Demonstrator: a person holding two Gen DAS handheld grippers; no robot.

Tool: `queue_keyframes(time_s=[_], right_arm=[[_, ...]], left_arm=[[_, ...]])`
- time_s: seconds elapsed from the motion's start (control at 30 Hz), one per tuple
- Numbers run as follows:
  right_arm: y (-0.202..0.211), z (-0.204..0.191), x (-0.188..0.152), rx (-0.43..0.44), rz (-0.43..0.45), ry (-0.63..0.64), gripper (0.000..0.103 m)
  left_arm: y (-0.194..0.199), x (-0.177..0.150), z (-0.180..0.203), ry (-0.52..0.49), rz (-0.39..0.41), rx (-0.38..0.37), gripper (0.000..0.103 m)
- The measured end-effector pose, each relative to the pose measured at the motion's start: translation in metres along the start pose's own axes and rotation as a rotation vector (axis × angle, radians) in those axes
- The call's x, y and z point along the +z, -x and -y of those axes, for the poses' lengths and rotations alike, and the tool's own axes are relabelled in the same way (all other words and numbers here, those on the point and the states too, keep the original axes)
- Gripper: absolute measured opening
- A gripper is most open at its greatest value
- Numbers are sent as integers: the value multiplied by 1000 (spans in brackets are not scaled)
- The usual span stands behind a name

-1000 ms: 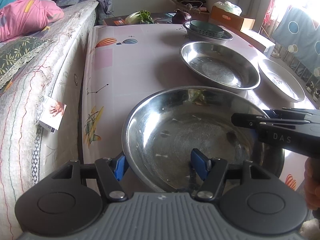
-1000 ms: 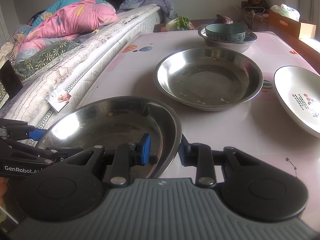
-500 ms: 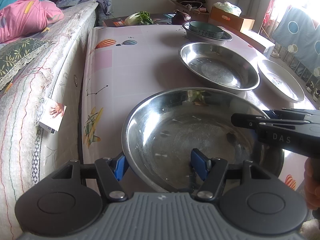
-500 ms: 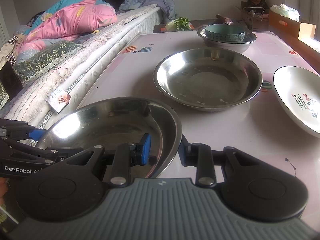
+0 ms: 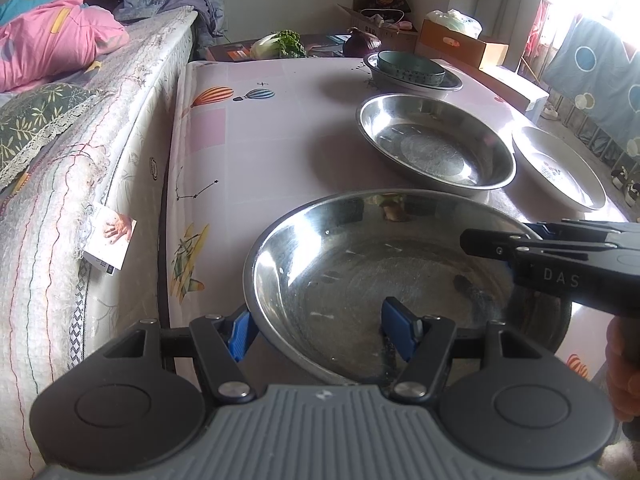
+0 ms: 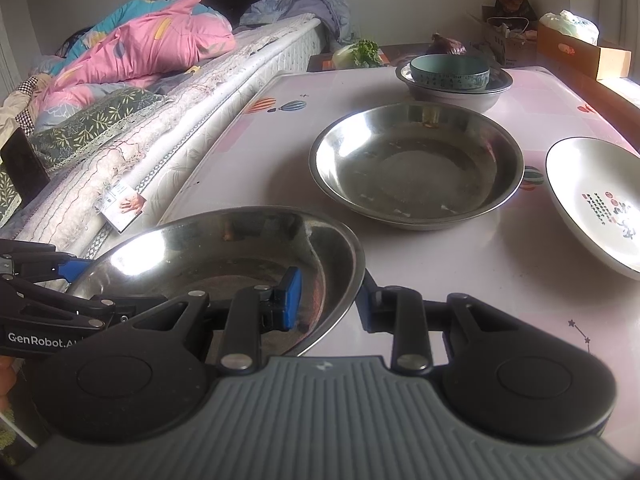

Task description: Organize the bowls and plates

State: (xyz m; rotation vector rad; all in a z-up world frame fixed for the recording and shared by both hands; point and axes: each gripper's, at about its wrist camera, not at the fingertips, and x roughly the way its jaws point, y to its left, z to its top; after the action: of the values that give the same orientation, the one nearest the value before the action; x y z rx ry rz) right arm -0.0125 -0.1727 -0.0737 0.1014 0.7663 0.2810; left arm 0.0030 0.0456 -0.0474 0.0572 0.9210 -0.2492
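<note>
A wide steel bowl [image 5: 360, 264] [image 6: 224, 256] hangs tilted over the near left corner of the pink table [image 5: 280, 140]. My left gripper [image 5: 320, 334] is shut on its near rim, one blue pad outside the wall and one inside. My right gripper [image 6: 328, 304] is shut on the bowl's right rim and enters the left wrist view from the right [image 5: 480, 238]. Beyond lie a second steel bowl [image 5: 436, 148] [image 6: 416, 164], a white plate [image 5: 560, 168] [image 6: 592, 200], and a teal bowl [image 5: 412, 66] [image 6: 450, 70] nested in another steel bowl.
A bed [image 5: 80, 140] with pink bedding runs along the table's left edge. Vegetables [image 5: 280, 44] and cardboard boxes [image 5: 460, 44] stand past the table's far end. A hand [image 5: 624, 368] grips the right tool's handle.
The whole scene sits very slightly lower in the left wrist view. Both grippers keep the same hold on the near steel bowl.
</note>
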Motion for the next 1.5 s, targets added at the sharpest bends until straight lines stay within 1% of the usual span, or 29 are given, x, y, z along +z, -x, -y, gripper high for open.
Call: queue_keyframes(time_s=[0.67,0.97,1.23,1.5], right_arm=[[18,-3,11,19,47,12,29],[34,2,12,6,80,3,29],[47,22,16,-27,119,-45,29],[41,59,30,-70,121,-108,29]], left_arm=[[20,6,6,5,60,6,66],[31,12,14,-18,94,-8,66],[22,33,32,-67,100,-42,66],[-5,70,56,-110,103,-80,66]])
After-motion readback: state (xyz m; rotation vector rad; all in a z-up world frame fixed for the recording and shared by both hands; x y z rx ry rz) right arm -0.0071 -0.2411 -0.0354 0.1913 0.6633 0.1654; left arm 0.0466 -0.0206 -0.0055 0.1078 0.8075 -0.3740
